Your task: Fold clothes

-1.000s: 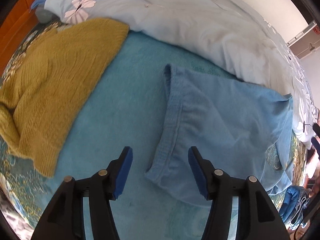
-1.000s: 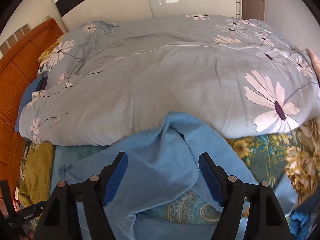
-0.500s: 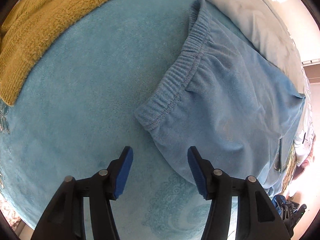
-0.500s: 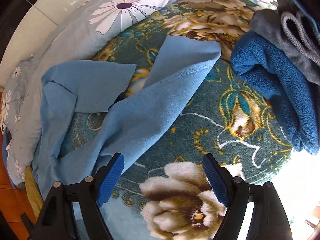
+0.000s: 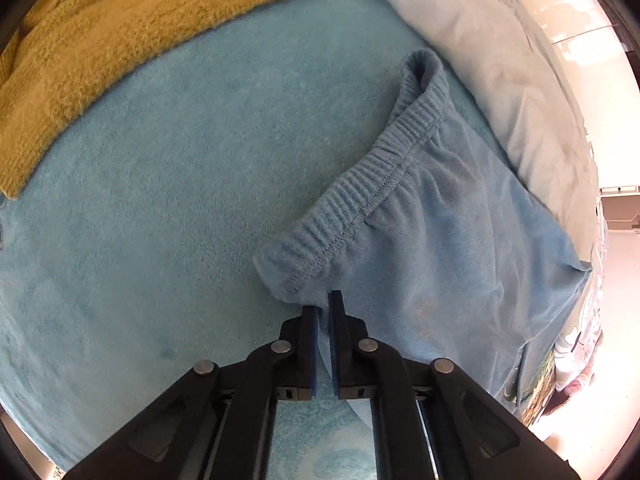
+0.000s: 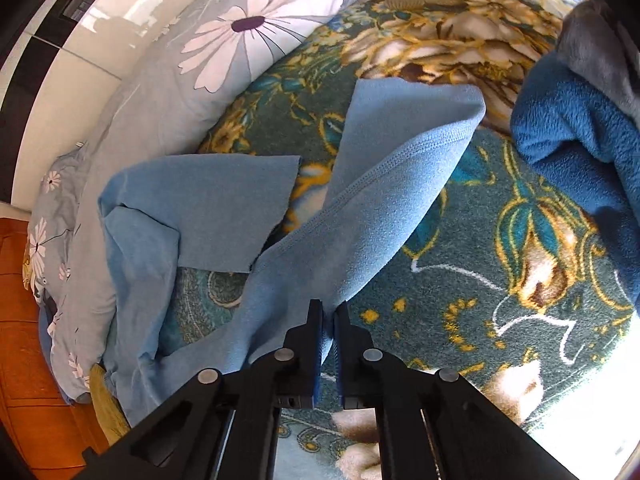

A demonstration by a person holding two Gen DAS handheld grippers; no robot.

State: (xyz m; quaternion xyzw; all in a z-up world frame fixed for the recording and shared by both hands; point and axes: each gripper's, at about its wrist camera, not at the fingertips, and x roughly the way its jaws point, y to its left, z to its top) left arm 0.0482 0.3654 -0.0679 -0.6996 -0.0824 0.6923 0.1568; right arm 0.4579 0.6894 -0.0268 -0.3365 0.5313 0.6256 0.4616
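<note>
Trousers (image 5: 440,240) now pinched at both ends: left gripper (image 5: 324,304) on waistband, right gripper (image 6: 327,312) on leg, both spread moments earlier; folding can start.

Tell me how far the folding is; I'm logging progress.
Barely begun. Done: both grips are set. The left hand-held gripper is shut on the waistband corner of the blue pants; the right hand-held gripper pinches a leg. Left: the legs lie splayed, so every fold remains.
</note>
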